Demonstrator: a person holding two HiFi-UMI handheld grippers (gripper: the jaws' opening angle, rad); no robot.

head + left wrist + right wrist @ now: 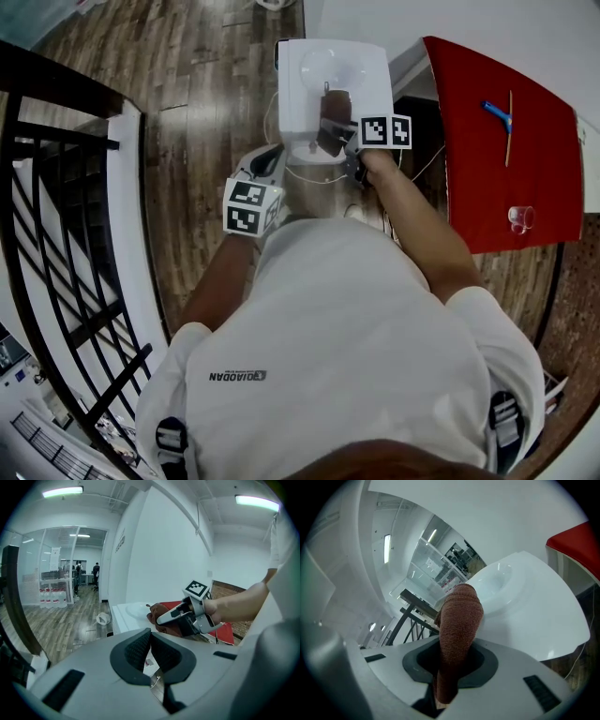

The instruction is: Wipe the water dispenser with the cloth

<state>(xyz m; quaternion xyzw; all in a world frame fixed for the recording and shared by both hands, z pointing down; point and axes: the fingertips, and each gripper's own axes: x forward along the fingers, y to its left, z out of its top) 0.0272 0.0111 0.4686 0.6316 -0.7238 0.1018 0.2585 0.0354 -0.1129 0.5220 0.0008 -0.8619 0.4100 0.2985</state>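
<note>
The white water dispenser (pixel 333 80) stands ahead of me against the wall, seen from above. A brown cloth (pixel 335 111) lies on its top near the front edge, with my right gripper (pixel 334 138) shut on it. In the right gripper view the cloth (pixel 458 630) rises from between the jaws and its end touches the dispenser's top (pixel 534 611) beside the round dish. My left gripper (pixel 270 161) hangs to the left of the dispenser's front, off its surface. Its pads (pixel 138 648) meet at the tips with nothing between them. From there I see the right gripper (pixel 180 616) holding the cloth (pixel 161 613).
A red table (pixel 544 178) stands right of the dispenser, carrying a blue-handled tool (pixel 499 117) and a clear cup (pixel 520 218). A black railing (pixel 56 234) runs along my left. Thin cables (pixel 319 178) hang by the dispenser's front. A white object (pixel 102 618) lies on the wooden floor.
</note>
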